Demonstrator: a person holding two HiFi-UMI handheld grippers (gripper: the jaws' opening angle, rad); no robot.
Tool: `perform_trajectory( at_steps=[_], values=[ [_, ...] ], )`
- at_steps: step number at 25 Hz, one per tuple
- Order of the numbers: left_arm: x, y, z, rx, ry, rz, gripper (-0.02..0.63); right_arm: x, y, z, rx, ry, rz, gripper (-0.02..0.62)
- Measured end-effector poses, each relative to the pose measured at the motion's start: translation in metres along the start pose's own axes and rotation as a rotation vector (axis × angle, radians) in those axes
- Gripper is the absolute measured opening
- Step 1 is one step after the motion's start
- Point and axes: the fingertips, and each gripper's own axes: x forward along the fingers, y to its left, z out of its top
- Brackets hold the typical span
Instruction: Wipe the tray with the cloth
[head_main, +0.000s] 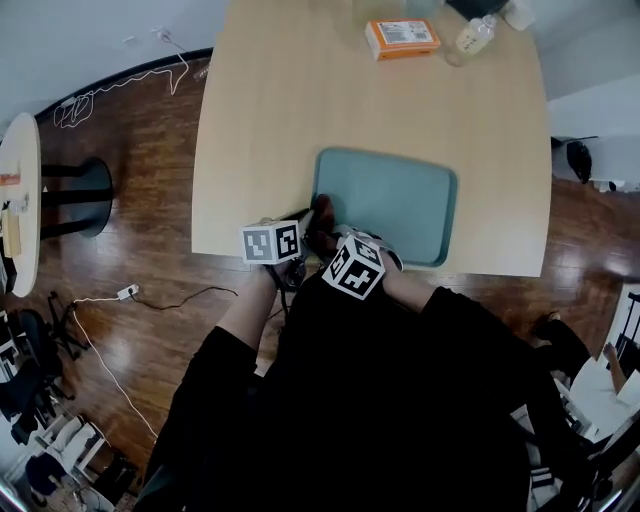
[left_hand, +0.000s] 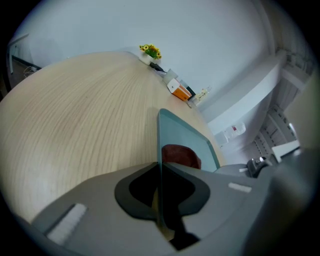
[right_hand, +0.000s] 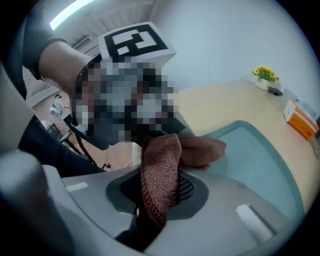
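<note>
Left gripper (left_hand: 161, 170) is pinching the thin rim of the tray (left_hand: 184, 136), its jaws pressed together on the rim edge-on. Right gripper (right_hand: 161, 189) is pinching a fold of the brown cloth (right_hand: 161, 162), and the cloth's loose end is lying on the tray's near-left corner, just beside the left gripper.

That closeness is posing the first risk: a wiping stroke starting here is likely to be knocking one gripper against the other, jarring the hold on the rim. The hold itself is looking slight (only a lip of plastic is sitting between the pads), so a hard push from the cloth could be twisting the tray out of it.

The cloth is being held by a narrow bunch, with most of it hanging free. Dragging it flat under pressure may be pulling it out of the jaws, or leaving only a small patch rubbing.

Further out, the tray is sitting at the near edge of the table (head_main: 290, 110), so a stroke pulled toward the person could be sliding it over that edge. The box (head_main: 402, 38) and bottle (head_main: 475, 36) are standing well apart at the far end, out of harm's way.
</note>
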Motion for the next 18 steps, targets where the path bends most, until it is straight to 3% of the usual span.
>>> perform_trajectory(
  at_steps=[5,13,16,18],
  values=[
    [-0.001,0.002,0.0,0.051,0.003,0.019,0.005,-0.033,-0.019,-0.051,0.157,-0.034,-0.061,0.078],
    [0.001,0.004,-0.003,0.051,0.005,0.059,0.003,-0.128,-0.074,-0.189,0.5,-0.115,-0.275,0.078],
    [0.0,0.001,-0.009,0.082,0.032,0.098,0.003,-0.145,-0.079,-0.202,0.583,-0.15,-0.283,0.077],
    [0.0,-0.001,-0.008,0.102,0.047,0.122,0.002,-0.144,-0.081,-0.201,0.567,-0.102,-0.287,0.077]
  ],
)
